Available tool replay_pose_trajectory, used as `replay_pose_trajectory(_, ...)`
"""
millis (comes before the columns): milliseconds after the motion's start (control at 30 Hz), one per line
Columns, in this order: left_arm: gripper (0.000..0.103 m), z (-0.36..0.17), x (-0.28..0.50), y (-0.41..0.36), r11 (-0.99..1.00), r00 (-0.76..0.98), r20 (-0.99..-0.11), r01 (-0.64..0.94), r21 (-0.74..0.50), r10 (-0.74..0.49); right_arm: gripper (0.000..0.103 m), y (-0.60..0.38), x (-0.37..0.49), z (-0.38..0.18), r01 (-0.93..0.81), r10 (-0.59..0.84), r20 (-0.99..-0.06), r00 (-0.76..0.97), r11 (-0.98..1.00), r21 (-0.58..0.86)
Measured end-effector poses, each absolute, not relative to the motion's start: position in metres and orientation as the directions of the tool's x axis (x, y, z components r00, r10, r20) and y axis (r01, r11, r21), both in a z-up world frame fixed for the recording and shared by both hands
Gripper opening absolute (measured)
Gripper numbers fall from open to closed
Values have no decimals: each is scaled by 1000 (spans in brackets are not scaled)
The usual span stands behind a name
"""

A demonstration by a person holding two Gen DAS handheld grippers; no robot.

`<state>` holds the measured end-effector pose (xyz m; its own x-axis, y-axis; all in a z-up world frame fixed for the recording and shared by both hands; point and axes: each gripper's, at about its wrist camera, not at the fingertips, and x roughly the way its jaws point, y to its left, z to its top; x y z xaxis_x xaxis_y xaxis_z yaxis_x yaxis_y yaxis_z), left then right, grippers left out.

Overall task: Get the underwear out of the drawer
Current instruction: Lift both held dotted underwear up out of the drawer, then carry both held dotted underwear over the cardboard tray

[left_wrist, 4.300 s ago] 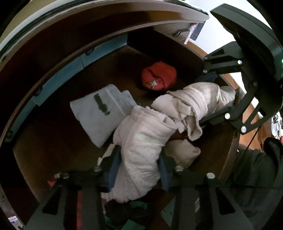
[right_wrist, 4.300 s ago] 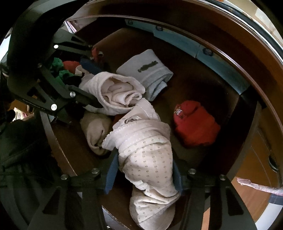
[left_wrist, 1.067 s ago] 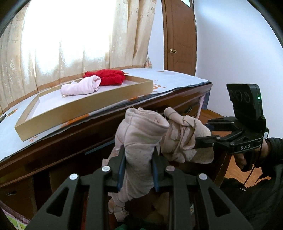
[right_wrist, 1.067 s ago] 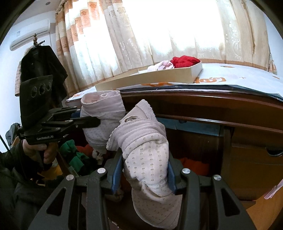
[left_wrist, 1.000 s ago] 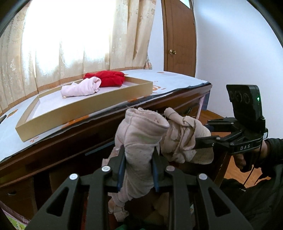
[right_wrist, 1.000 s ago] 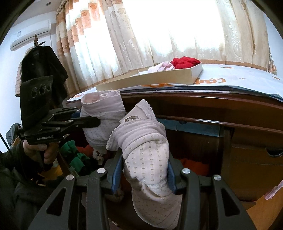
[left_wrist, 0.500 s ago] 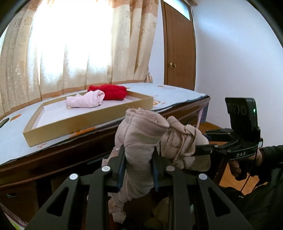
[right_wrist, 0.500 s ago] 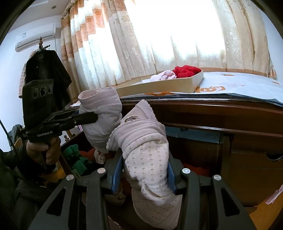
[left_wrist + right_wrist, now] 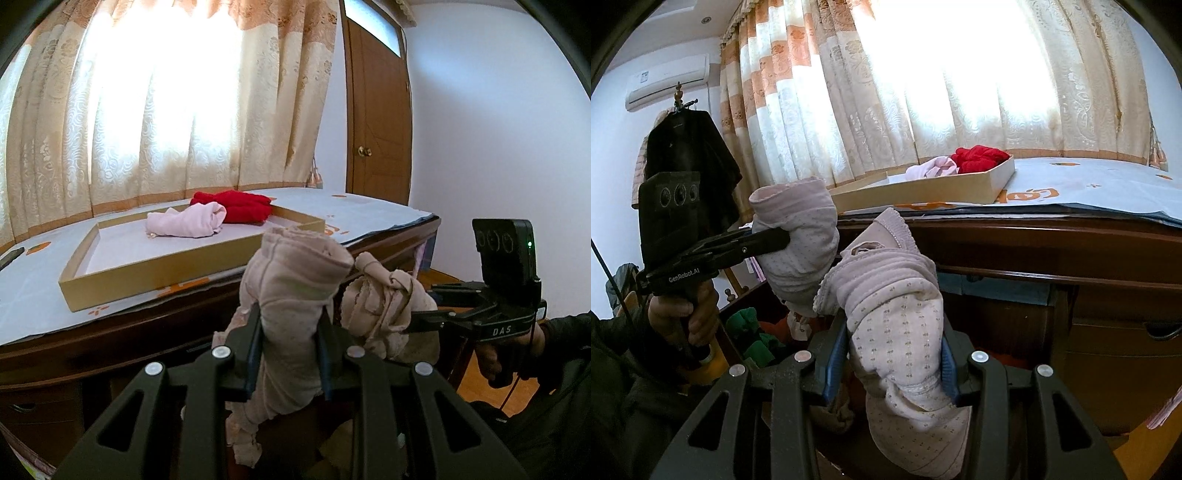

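My left gripper (image 9: pixel 290 347) is shut on a rolled pale pink dotted underwear (image 9: pixel 295 295) and holds it up in front of the wooden dresser (image 9: pixel 110 332). My right gripper (image 9: pixel 892 354) is shut on a second rolled pale dotted underwear (image 9: pixel 897 314), level with the dresser top. Each gripper shows in the other's view: the right one (image 9: pixel 417 317) with its bundle (image 9: pixel 384 306), the left one (image 9: pixel 775 238) with its bundle (image 9: pixel 798 240). The open drawer (image 9: pixel 753 332) lies below left, with green and red clothes in it.
A shallow tan box (image 9: pixel 166 258) stands on the paper-covered dresser top (image 9: pixel 37 288), holding a pink garment (image 9: pixel 188 221) and a red one (image 9: pixel 240 205). Curtains (image 9: pixel 166 103) hang behind. A wooden door (image 9: pixel 380 110) is at right. A dark coat (image 9: pixel 687 162) hangs at left.
Both grippers have risen with their underwear out of the drawer to above dresser-top height. The box on top now sits lower in view.
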<state>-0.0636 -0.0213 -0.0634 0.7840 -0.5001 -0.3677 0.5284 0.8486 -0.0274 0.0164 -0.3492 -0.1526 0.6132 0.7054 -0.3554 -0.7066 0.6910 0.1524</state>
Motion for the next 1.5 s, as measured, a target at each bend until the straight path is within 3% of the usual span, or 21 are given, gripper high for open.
replay_pose_trajectory(1500,24,-33,-64,-9,885,837,-304,463,-48,-455,46,-330,8,-102,-720,714,-316,624,683,121)
